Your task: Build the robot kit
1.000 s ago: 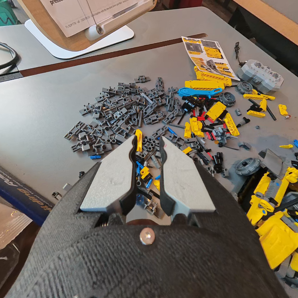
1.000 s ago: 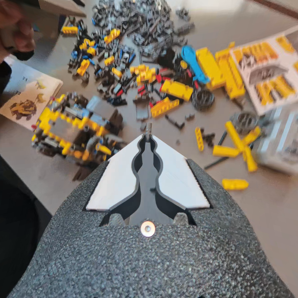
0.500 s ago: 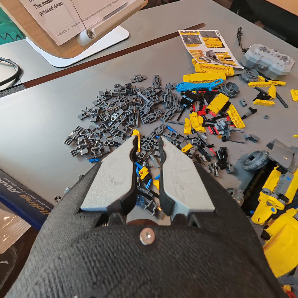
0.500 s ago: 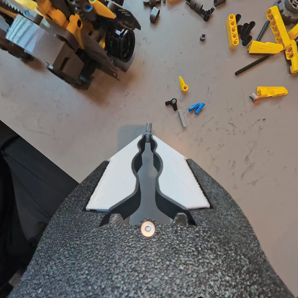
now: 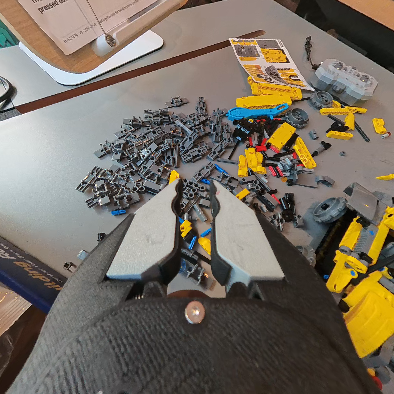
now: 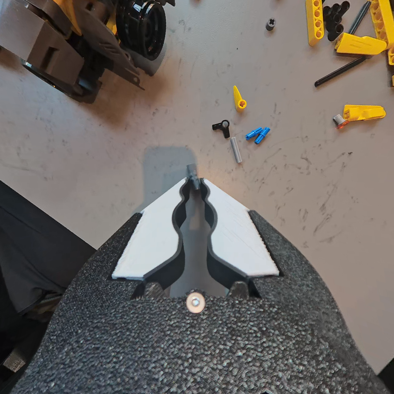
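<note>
My right gripper (image 6: pixel 194 181) is shut on a small dark grey pin (image 6: pixel 193 174) that sticks out past the fingertips, held low over the grey table (image 6: pixel 85 138). Just ahead to its right lie a light grey rod (image 6: pixel 236 149), two blue pins (image 6: pixel 257 134), a black connector (image 6: pixel 222 127) and a yellow spike (image 6: pixel 239 99). My left gripper (image 5: pixel 195 183) is open and empty, hovering over a heap of dark grey track links (image 5: pixel 153 149) and small mixed pieces (image 5: pixel 191 213). The half-built yellow vehicle shows at the right of the left wrist view (image 5: pixel 360 255) and at the upper left of the right wrist view (image 6: pixel 85 38).
Yellow beams (image 5: pixel 268 93), a blue tool (image 5: pixel 255 110), grey wheels (image 5: pixel 298 115), a sticker sheet (image 5: pixel 268 59) and a grey battery box (image 5: pixel 345 81) lie at the far right. A document stand (image 5: pixel 89 38) is at the back. A dark blue box (image 5: pixel 27 275) sits at the near left edge. Yellow parts (image 6: pixel 360 44) lie at upper right. Some 35 cm of space lies between my two pairs of fingers. The right tips stand about 4 cm off the light grey rod (image 6: pixel 236 149). It is some 8 cm from my right tips to the yellow spike (image 6: pixel 239 99).
My right gripper swung from a high view of the whole spread down close to the table beside the vehicle, still holding the pin. My left gripper shifted only slightly and stayed open.
</note>
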Demonstrator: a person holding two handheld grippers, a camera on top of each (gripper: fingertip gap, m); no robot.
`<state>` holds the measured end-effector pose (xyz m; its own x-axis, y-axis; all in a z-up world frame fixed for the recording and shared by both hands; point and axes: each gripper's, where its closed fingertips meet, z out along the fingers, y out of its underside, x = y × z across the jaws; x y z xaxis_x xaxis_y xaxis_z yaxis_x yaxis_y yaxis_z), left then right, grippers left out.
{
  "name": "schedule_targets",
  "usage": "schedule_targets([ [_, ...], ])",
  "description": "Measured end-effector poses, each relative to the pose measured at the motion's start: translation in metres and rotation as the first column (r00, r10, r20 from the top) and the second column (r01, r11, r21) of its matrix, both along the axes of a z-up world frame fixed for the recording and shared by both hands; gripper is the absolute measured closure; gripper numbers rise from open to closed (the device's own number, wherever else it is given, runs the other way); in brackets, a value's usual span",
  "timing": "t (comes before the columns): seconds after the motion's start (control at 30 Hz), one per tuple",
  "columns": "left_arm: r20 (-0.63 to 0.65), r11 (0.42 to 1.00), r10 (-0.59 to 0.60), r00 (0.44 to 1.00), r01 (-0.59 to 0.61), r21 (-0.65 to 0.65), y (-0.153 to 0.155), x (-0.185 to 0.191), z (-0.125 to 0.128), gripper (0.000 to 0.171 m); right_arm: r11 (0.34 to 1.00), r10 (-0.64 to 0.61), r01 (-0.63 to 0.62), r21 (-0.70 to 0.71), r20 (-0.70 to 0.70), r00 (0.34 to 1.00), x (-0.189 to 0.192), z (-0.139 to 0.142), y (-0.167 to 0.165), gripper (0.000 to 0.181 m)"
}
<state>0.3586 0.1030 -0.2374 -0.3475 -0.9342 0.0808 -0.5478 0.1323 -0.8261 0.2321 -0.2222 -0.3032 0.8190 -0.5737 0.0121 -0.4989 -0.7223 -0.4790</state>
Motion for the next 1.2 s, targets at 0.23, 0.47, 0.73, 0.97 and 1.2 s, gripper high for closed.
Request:
schedule_targets([
  [0.23, -0.002, 1.0, -0.001, 1.0, 0.001, 0.009, 0.0, 0.0, -0.002, 0.15, 0.998, -0.045, 0.043, 0.055, 0.043, 0.998, 0.001, 0.002, -0.003, 0.166],
  [0.47, 0.006, 1.0, 0.002, 1.0, -0.002, -0.01, 0.0, 0.0, 0.002, 0.152, 0.983, -0.12, 0.109, 0.147, 0.066, 0.991, -0.005, 0.013, -0.014, 0.16],
  [0.73, 0.003, 1.0, 0.006, 1.0, -0.006, -0.009, 0.0, 0.001, 0.0, 0.154, 0.958, -0.166, 0.152, 0.244, 0.038, 0.985, -0.01, 0.017, -0.021, 0.141],
  [0.97, 0.007, 1.0, 0.004, 1.0, -0.004, 0.004, -0.001, 0.0, 0.0, 0.156, 0.986, -0.059, 0.056, 0.159, 0.013, 0.998, -0.007, 0.006, -0.009, 0.153],
  [1.2, 0.007, 1.0, -0.001, 1.0, 0.001, 0.0, -0.003, 0.0, 0.0, 0.156, 0.997, 0.009, -0.008, 0.081, -0.019, 1.0, -0.005, 0.0, -0.005, 0.178],
])
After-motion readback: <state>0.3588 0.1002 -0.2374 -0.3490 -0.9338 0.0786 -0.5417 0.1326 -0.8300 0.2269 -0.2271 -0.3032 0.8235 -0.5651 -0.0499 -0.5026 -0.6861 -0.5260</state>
